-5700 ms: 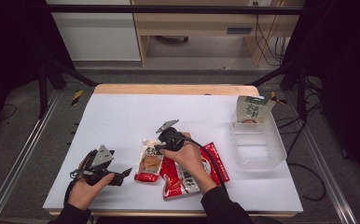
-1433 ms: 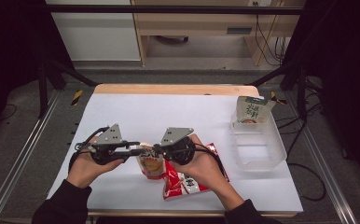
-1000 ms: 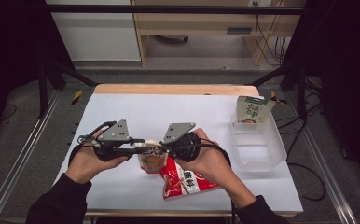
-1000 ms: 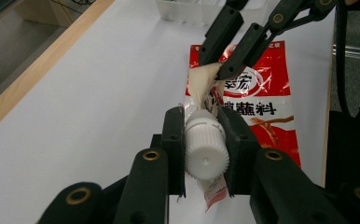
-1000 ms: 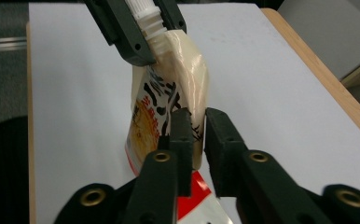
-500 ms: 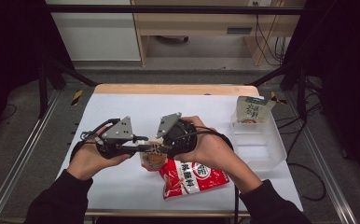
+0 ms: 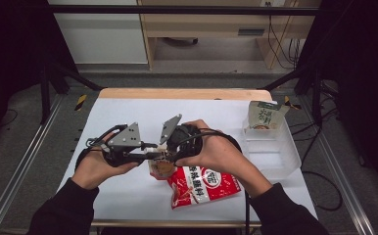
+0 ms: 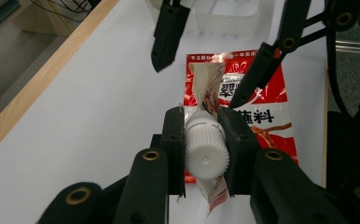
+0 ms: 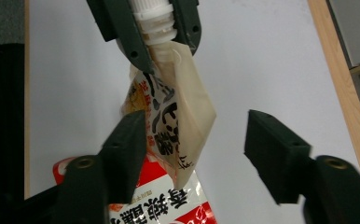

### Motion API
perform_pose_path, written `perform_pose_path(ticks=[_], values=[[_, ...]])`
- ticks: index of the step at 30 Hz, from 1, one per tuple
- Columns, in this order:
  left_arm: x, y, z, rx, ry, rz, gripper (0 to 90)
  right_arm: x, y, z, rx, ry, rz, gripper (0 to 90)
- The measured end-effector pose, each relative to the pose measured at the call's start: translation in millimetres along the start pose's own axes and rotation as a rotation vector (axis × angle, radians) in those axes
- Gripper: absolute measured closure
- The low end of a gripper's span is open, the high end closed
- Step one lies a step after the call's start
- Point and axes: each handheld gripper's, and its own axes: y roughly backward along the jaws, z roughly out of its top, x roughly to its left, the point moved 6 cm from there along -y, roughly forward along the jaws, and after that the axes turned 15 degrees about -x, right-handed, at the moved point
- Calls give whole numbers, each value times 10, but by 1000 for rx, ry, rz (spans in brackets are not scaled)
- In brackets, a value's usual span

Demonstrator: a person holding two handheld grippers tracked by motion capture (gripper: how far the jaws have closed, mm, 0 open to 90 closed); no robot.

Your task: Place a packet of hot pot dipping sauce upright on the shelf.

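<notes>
- The spouted pouch point(image 8: 209, 100) is hanging by its white screw cap point(image 8: 206, 149) above the white table point(image 7: 128, 110), near the table's middle, with its beige body drooping down over the red packet point(image 7: 204, 185).
- The left gripper point(image 7: 153, 155) is clamping the cap between its two black pads (the ribbed cap is filling the gap), and the left hand point(image 7: 96, 166) is holding that gripper level, pointing toward the right hand.
- The right gripper point(image 9: 194, 133) is standing open; its jaws have just been closing a little, and the pouch's lower body is sitting between them, touching neither pad as far as the right gripper view is showing.
- The right hand point(image 7: 216, 154) is wrapping round its gripper just beside the left one, the two tips nearly meeting over the pouch.
- The red packet is lying flat on the table beneath the pouch, toward the near edge.
- A clear plastic tub point(image 7: 275, 152) is sitting well to the right, with a pale green carton point(image 7: 265, 115) standing upright at its far end.
</notes>
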Motion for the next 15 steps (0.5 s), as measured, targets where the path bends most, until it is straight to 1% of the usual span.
perform_pose_path(ticks=[1, 4, 6, 9, 13, 15], values=[[1, -2, 2, 2, -6, 0, 737, -2, 1, -2, 16, 6, 4, 462], [-2, -3, 4, 5, -10, -2, 737, 5, -10, 4, 27, 12, 24, 564], [-8, -6, 9, -1, -6, -3, 737, 8, -11, 2, 37, 17, 25, 637], [-6, -3, 14, -3, -4, -1, 737, 1, -10, 3, 42, 9, 21, 753], [10, -4, 17, -13, 12, 9, 735, -1, 12, 27, 45, -17, 18, 841], [29, -2, 28, -20, 13, 17, 733, -11, 27, 46, 50, -24, 10, 859]])
